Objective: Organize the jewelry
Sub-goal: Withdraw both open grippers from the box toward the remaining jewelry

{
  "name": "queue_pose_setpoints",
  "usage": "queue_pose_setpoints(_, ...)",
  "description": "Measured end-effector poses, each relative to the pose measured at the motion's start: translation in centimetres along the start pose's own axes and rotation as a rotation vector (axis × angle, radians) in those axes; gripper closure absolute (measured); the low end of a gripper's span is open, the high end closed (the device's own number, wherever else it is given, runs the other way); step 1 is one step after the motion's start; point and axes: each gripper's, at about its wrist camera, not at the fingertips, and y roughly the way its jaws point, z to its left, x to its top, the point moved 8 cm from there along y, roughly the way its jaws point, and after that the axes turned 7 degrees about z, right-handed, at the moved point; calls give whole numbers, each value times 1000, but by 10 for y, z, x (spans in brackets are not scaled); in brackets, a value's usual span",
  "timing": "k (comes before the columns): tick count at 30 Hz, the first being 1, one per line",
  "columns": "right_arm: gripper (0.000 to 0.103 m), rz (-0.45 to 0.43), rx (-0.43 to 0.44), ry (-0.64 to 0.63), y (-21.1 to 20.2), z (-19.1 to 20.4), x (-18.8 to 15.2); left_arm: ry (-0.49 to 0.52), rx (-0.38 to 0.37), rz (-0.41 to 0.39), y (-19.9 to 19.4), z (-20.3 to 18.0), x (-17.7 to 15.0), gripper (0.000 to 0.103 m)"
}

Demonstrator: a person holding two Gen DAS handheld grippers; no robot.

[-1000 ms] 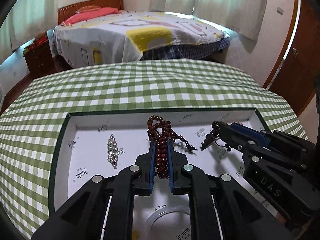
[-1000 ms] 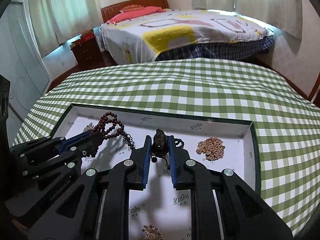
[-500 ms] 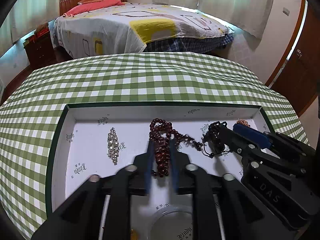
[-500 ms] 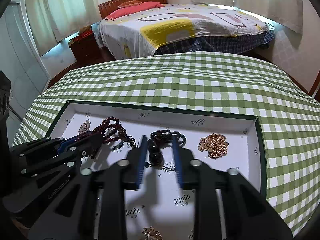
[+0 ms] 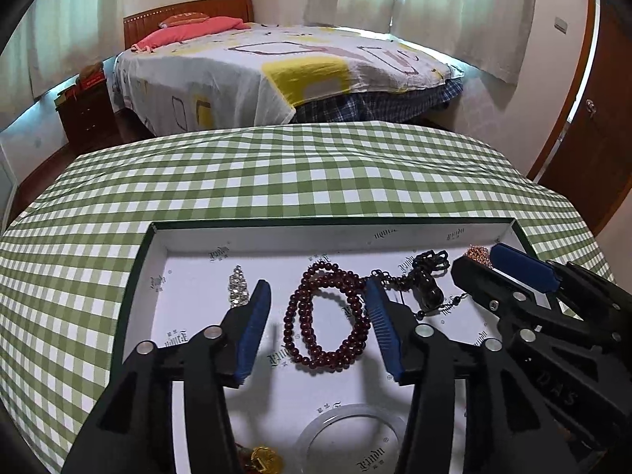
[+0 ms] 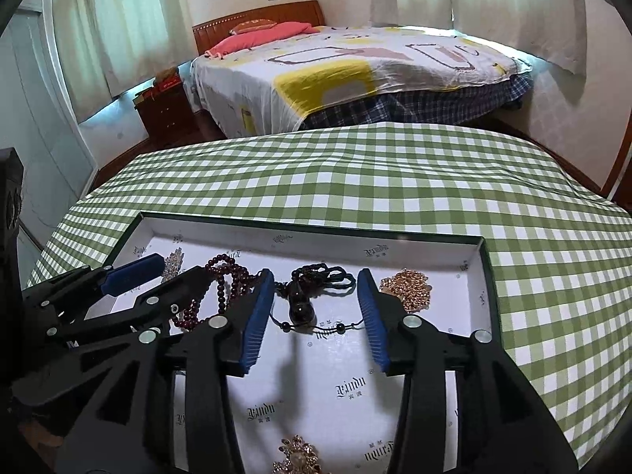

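Note:
A white-lined tray (image 5: pixel 276 237) with a dark green rim lies on the checked tablecloth. My left gripper (image 5: pixel 318 296) is open above a dark red bead bracelet (image 5: pixel 316 316) that lies flat in the tray. My right gripper (image 6: pixel 316 288) is open over a black cord necklace with a dark pendant (image 6: pixel 300 308), which also lies in the tray. The right gripper shows in the left wrist view (image 5: pixel 493 272), and the left gripper in the right wrist view (image 6: pixel 170 276).
In the tray lie a silver crystal piece (image 5: pixel 239 288), a gold chain heap (image 6: pixel 407 288), a clear bangle (image 5: pixel 351 434), a gold piece (image 5: pixel 266 460) and a gold brooch (image 6: pixel 296 458). The green checked table (image 6: pixel 395 177) extends beyond; a bed (image 6: pixel 355 71) stands behind.
Both grippers have opened. The left let go of the red bead bracelet, the right let go of the black necklace; both pieces now lie in the tray.

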Motion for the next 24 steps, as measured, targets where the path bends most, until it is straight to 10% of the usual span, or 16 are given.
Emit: queue_pose_setpoints(24, 38, -104, -34, -18, -81, 12, -24, -11, 49, -168, -88, 9, -20, 26)
